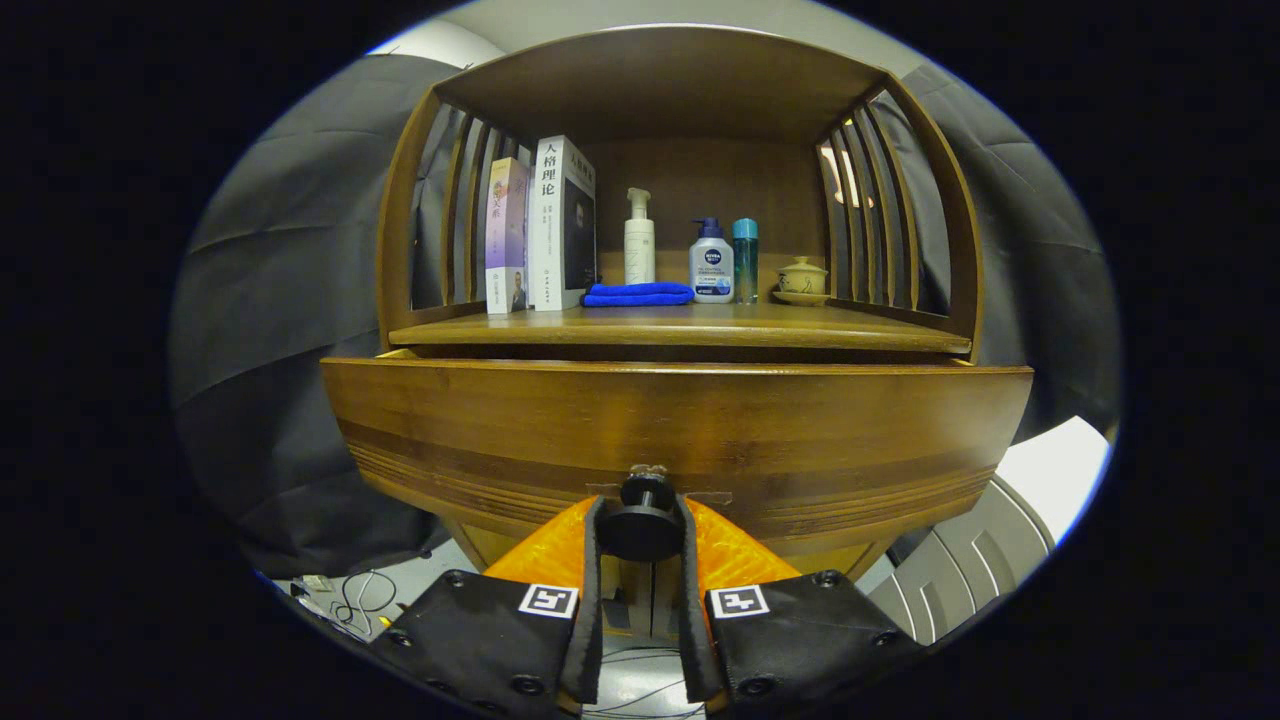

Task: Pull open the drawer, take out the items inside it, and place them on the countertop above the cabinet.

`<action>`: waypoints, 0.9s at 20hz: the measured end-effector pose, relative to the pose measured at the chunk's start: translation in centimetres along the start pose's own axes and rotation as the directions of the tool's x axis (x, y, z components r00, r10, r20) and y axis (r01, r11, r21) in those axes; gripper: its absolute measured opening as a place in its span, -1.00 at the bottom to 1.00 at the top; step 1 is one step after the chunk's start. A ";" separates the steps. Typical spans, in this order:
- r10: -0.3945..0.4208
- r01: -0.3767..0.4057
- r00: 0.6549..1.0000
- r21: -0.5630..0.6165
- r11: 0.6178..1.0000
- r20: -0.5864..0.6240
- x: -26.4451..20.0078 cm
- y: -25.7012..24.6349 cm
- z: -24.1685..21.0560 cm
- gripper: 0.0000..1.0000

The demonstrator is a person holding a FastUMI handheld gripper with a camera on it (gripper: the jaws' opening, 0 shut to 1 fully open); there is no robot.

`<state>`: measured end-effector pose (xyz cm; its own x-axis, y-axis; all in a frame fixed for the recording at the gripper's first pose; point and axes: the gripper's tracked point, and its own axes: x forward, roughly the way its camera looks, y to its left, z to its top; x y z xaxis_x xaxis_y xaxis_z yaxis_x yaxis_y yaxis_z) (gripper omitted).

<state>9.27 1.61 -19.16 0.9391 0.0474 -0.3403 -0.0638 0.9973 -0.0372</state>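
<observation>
Gripper view: at the bottom centre of the frame, the gripper (pixel 641 525) has its two fingers closed on the round black drawer knob (pixel 641 520), one finger pressing each side of it. The knob sits at the middle of the lower edge of the wide brown wooden drawer front (pixel 680 425), which spans the centre of the frame. The drawer stands pulled out a little from the wooden cabinet (pixel 905 150): its top edge lies forward of the countertop edge, with a dark gap between them. The drawer's inside cannot be seen from this angle.

Above the drawer, across the middle of the frame, runs the brown wooden countertop (pixel 800 325), enclosed by a curved top and slatted sides. On it, from left to right:
- two upright books (pixel 540 230), standing against the left slats;
- a folded blue cloth (pixel 638 294), lying flat just right of the books;
- a tall white pump bottle (pixel 639 240), behind the cloth;
- a short white pump bottle with a blue cap (pixel 711 262), touching or just beside the cloth's right end;
- a slim teal bottle (pixel 745 258), just beside the short bottle;
- a small lidded ceramic cup on a saucer (pixel 802 280), near the right slats.

Loose cables (pixel 360 595) lie on the floor at lower left.
</observation>
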 end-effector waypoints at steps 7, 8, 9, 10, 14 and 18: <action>0.035 -0.035 0.999 -0.019 0.999 -0.019 -3.9 0.5 -1.3 -0.32; 0.039 -0.040 0.999 -0.017 0.999 -0.026 -4.4 0.6 -1.7 -0.32; 0.044 -0.045 0.998 -0.014 0.999 -0.039 -4.9 0.7 -2.1 -0.32; 0.046 -0.046 0.999 -0.017 0.999 -0.026 -5.6 0.8 -2.1 -0.32; 0.067 -0.068 0.997 -0.039 0.997 -0.041 -7.9 1.1 -3.0 -0.32; 0.089 -0.092 0.995 -0.058 0.994 -0.049 -9.7 1.5 -3.8 -0.32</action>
<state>-1.22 2.41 -19.49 0.9122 0.1331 -0.3875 -0.1692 0.9837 -0.0606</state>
